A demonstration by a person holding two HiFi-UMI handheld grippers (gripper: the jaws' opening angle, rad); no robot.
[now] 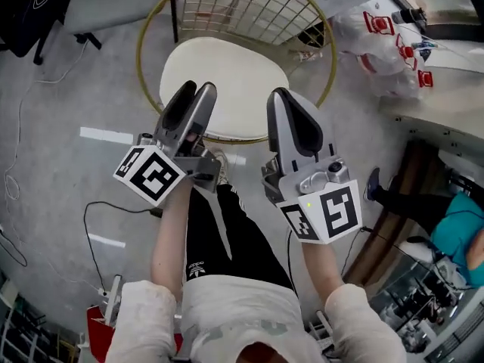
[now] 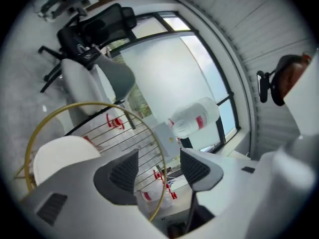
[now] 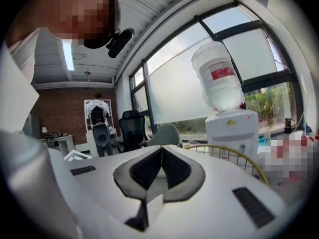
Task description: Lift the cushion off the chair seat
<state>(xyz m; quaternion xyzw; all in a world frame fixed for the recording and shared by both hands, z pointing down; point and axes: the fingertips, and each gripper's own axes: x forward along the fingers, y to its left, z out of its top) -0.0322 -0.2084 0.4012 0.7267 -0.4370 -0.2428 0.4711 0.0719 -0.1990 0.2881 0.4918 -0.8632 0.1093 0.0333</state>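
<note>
The cream round cushion (image 1: 234, 74) lies flat on the seat of the gold wire chair (image 1: 227, 6). Seen from the head view, both grippers sit over its near edge. The left gripper (image 1: 195, 91) has its fingers (image 2: 124, 171) apart with nothing between them, and the cushion lies to their left. The right gripper (image 1: 281, 97) has its fingers (image 3: 172, 168) pressed together, empty.

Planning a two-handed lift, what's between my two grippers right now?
In the head view, only the cushion and the chair's gold rim show between the left gripper and the right gripper.
</note>
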